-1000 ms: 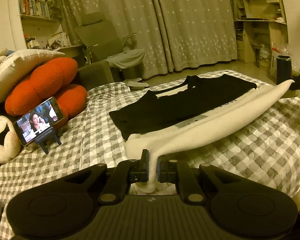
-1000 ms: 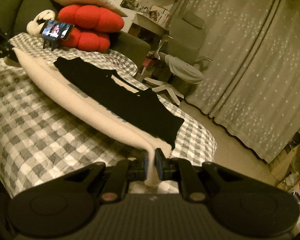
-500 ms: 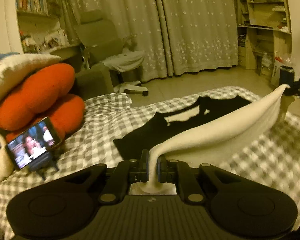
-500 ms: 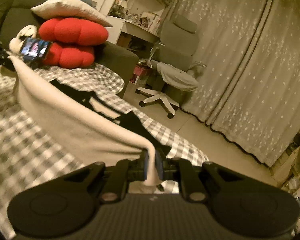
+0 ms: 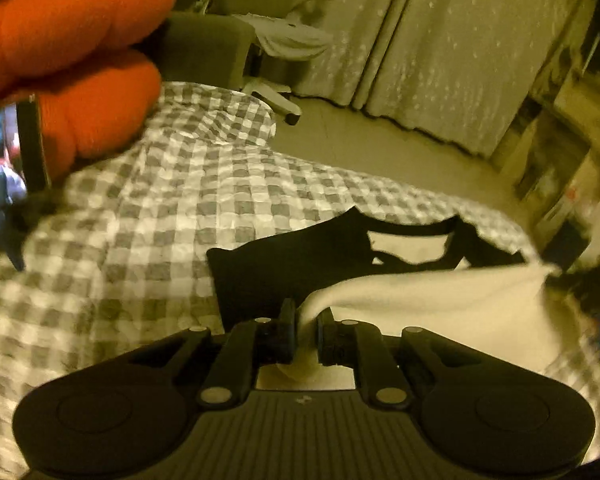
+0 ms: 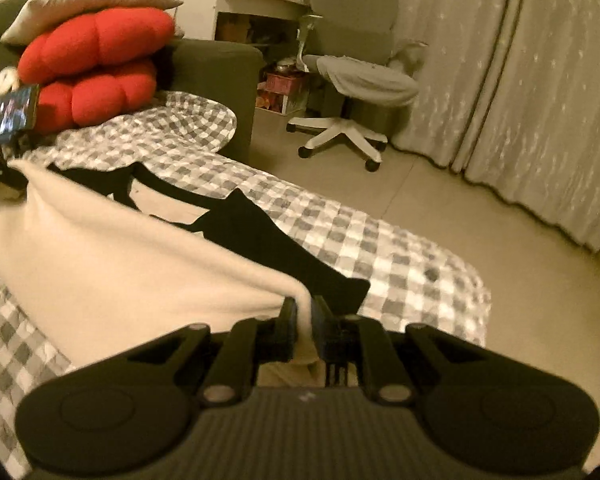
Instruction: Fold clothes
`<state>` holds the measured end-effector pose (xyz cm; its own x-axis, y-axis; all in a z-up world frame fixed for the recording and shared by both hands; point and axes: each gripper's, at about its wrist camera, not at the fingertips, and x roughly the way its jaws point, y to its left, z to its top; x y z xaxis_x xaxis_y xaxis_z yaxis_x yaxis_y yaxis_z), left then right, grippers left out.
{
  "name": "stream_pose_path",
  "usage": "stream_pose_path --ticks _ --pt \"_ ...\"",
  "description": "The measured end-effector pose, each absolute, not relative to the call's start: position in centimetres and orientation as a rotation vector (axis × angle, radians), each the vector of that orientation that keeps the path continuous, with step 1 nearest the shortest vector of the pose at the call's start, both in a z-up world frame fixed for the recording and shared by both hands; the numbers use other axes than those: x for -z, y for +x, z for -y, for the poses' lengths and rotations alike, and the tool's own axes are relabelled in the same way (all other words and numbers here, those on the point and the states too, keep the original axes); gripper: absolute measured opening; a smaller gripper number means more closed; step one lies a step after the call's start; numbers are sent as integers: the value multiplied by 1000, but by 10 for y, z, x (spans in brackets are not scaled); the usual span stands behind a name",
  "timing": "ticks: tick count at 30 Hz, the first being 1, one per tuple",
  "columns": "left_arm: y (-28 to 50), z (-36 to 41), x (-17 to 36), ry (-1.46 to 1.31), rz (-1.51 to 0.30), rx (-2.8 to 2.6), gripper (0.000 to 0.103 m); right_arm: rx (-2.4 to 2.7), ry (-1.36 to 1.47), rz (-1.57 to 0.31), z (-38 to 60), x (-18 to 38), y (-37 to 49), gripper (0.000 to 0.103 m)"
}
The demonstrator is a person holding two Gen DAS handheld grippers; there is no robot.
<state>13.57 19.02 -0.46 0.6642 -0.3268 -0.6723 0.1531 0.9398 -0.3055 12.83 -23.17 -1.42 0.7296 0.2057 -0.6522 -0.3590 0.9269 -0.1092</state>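
Observation:
A black and cream garment point(image 5: 284, 268) lies on the checked bedspread point(image 5: 188, 184). Its cream part point(image 5: 440, 304) is lifted and stretched between my two grippers, over the black part point(image 6: 268, 244). My left gripper point(image 5: 304, 316) is shut on one cream corner. My right gripper point(image 6: 305, 312) is shut on the opposite cream corner point(image 6: 140, 264). The cream cloth hides much of the black part beneath it. In the right wrist view the left gripper shows dimly at the far left edge point(image 6: 0, 170).
Red cushions point(image 6: 96, 68) and a cream pillow point(image 6: 80, 4) sit at the bed's head, with a lit phone on a stand point(image 6: 10, 114) in front. A grey office chair point(image 6: 352, 80) and curtains point(image 6: 520, 80) stand beyond the bed's edge. Shelving point(image 5: 572, 120) is at the right.
Both grippers have carried the cream edge up and across toward the far side of the garment, so it now covers more of the black part. The left view has swung close to the red cushions.

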Motion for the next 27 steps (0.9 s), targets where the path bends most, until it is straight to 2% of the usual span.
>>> stream_pose_path --ticks 2,4,12,16,20,24,27 --pt "136 -194 6 -267 -788 287 15 -324 -191 -685 239 14 130 13" --pt "137 -196 6 -295 -778 293 15 -334 -150 -681 246 12 132 18" --pt "153 -194 8 -339 -760 239 15 -371 -45 -694 254 16 143 19" --pt "154 -192 9 -348 -738 222 15 -353 -25 -689 253 16 146 13" --pt "152 -199 10 -394 -722 238 16 -328 -12 -665 256 11 143 11" --pt "148 -207 11 -419 -701 230 34 -315 -9 -649 257 8 141 11" --pt "145 -213 11 -436 -688 213 39 -302 -17 -649 255 10 141 11"
